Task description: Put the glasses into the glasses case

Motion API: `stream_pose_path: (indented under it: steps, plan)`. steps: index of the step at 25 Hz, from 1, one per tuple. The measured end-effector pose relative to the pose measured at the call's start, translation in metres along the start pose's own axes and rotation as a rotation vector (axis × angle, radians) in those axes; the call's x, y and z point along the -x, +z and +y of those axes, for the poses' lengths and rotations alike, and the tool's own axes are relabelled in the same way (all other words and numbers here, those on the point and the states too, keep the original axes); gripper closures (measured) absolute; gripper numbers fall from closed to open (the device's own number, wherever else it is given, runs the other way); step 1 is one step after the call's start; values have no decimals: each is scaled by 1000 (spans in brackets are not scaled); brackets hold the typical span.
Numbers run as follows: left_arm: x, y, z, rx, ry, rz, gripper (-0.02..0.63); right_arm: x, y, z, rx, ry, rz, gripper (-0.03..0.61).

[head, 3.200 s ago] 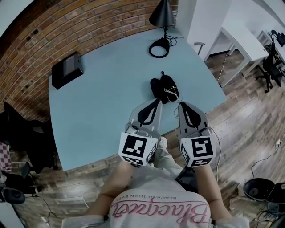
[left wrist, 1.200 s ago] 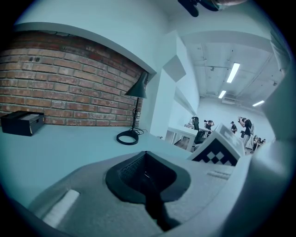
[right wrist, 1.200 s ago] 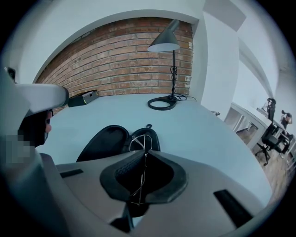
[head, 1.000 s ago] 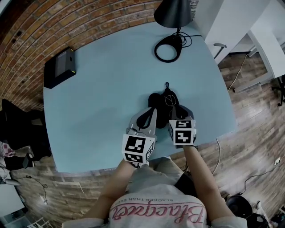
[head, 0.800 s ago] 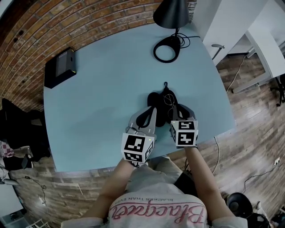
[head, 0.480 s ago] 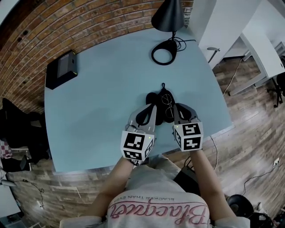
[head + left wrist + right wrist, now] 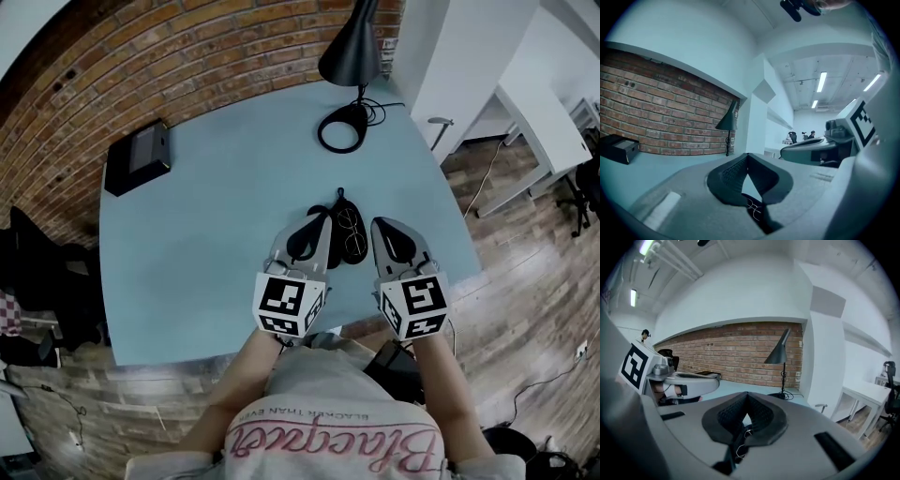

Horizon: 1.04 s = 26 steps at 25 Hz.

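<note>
The black glasses case (image 7: pixel 336 223) lies open on the light blue table (image 7: pixel 216 225), near its front edge. Thin wire glasses (image 7: pixel 353 234) rest on the case's right half. My left gripper (image 7: pixel 325 217) hangs over the case's left side, jaws shut with nothing in them. My right gripper (image 7: pixel 377 223) is just right of the glasses, also shut and empty. Under the left gripper (image 7: pixel 747 154) the left gripper view shows a bit of wire frame (image 7: pixel 752 205) on the dark case (image 7: pixel 761 221). Below the right gripper (image 7: pixel 747 393) the glasses (image 7: pixel 740 446) show too.
A black desk lamp (image 7: pixel 352 56) with a ring base (image 7: pixel 342 129) stands at the table's far right. A black box (image 7: pixel 139 155) sits at the far left by the brick wall (image 7: pixel 187 47). White desks (image 7: pixel 539 122) stand on the wooden floor to the right.
The right gripper carried the glasses over the case, let them go there, and has drawn back to the right. The left gripper has barely moved.
</note>
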<state>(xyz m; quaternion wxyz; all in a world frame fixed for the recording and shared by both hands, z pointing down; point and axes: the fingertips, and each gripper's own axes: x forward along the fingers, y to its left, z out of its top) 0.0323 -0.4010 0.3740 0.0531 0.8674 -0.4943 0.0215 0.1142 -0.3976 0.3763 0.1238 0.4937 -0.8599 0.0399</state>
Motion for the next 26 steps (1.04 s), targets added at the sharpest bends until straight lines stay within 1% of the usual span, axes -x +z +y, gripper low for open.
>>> stream_pose_path:
  steps: [7, 13, 19, 26]
  plan:
    - [4, 30, -7, -35, -9, -75, 609, 20, 38, 1, 15, -20, -104, 572]
    - [7, 56, -15, -93, -27, -139, 609, 29, 56, 1, 6, -39, -166, 571]
    - [5, 65, -19, -145, -39, -174, 609, 26, 61, 2, 25, -38, -188, 572]
    - [2, 68, -16, -144, -44, -182, 609, 20, 63, 5, 27, -21, -182, 571]
